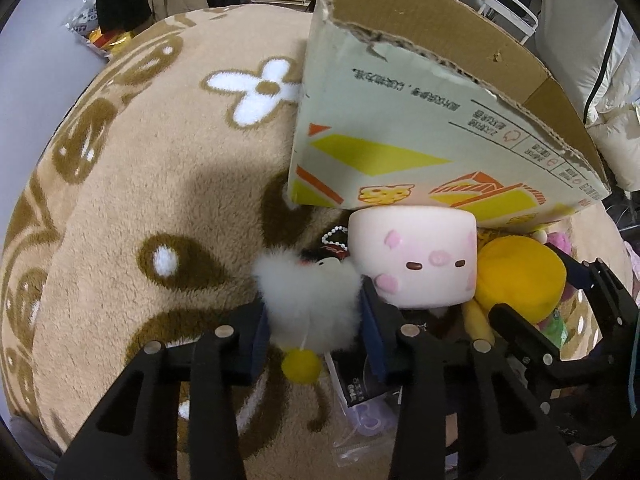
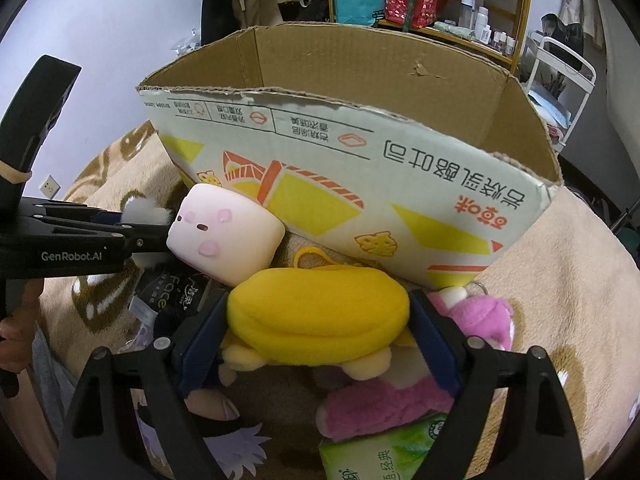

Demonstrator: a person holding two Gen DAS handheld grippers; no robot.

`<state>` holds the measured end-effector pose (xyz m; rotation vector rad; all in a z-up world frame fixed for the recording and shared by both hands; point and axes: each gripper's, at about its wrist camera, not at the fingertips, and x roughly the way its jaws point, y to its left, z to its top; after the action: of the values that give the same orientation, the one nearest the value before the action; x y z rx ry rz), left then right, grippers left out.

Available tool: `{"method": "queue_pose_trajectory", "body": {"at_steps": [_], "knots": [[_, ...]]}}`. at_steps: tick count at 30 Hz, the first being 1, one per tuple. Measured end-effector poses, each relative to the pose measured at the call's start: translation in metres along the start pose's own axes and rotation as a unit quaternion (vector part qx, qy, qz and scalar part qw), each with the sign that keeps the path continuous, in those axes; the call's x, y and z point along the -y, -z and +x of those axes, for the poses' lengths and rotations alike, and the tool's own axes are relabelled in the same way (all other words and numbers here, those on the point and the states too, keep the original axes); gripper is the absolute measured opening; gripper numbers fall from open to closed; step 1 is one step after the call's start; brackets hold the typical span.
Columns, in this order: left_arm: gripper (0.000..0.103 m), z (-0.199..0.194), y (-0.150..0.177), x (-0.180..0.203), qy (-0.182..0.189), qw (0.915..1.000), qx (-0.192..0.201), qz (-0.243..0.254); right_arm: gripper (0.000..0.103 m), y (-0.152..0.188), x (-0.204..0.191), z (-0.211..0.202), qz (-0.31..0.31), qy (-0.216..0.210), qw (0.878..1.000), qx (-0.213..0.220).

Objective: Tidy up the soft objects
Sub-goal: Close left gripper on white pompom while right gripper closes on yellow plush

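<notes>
The torn cardboard box (image 2: 360, 184) stands open on a fuzzy tan blanket (image 1: 160, 200); its inside is hidden. Before it, the left tongs (image 1: 312, 320) are clamped on a fluffy white pompom (image 1: 310, 304) beside a smooth pink cube toy (image 1: 416, 256). The right tongs (image 2: 320, 332) straddle a yellow plush pouch (image 2: 320, 312), pads touching its ends.
</notes>
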<state>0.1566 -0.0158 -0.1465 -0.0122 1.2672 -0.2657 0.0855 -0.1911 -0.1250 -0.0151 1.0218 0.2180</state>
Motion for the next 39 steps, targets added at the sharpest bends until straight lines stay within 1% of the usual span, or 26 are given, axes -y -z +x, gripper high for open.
{"method": "queue_pose_trajectory", "body": {"at_steps": [3,7,10,12,14,18,24,27,29,34,39], "knots": [[0.035,-0.003,0.001,0.003,-0.004,0.9999,0.004,0.01,0.09,-0.001,0.0,0.0,-0.001,-0.001,1.0,-0.003],[0.034,0.0,0.004,0.006,-0.006,0.9999,0.007,0.014,0.089,-0.001,0.0,0.0,0.0,-0.001,1.0,-0.003],[0.034,0.002,0.004,0.003,0.004,1.0,0.005,0.002,0.089,-0.001,-0.001,0.0,-0.001,0.002,1.0,-0.004],[0.038,0.003,0.003,-0.002,0.008,0.9999,0.002,-0.01,0.089,0.0,-0.002,0.0,-0.003,0.004,1.0,-0.004],[0.038,0.005,0.002,-0.006,0.011,0.9998,-0.004,-0.018,0.089,0.0,-0.002,0.0,-0.003,0.005,1.0,-0.004],[0.036,0.003,0.003,-0.006,0.013,0.9998,-0.002,-0.016,0.089,-0.001,-0.001,0.0,0.0,0.005,1.0,-0.003],[0.031,-0.003,0.009,0.0,0.009,0.9999,0.005,-0.002,0.088,-0.001,-0.001,-0.002,0.002,0.008,1.0,-0.002],[0.03,-0.01,0.013,0.006,0.009,0.9999,0.008,-0.005,0.087,-0.001,-0.001,-0.004,0.004,0.01,1.0,0.001],[0.03,-0.013,0.014,0.007,0.002,0.9999,0.015,-0.006,0.086,-0.002,0.001,-0.006,0.008,0.008,1.0,0.001],[0.03,-0.019,0.017,0.013,-0.006,0.9998,0.02,-0.002,0.085,-0.003,0.008,-0.012,0.031,0.001,1.0,0.005],[0.03,-0.031,0.02,0.02,-0.015,0.9991,0.039,0.003,0.085,-0.006,0.01,-0.022,0.044,0.008,0.999,0.02]]}}
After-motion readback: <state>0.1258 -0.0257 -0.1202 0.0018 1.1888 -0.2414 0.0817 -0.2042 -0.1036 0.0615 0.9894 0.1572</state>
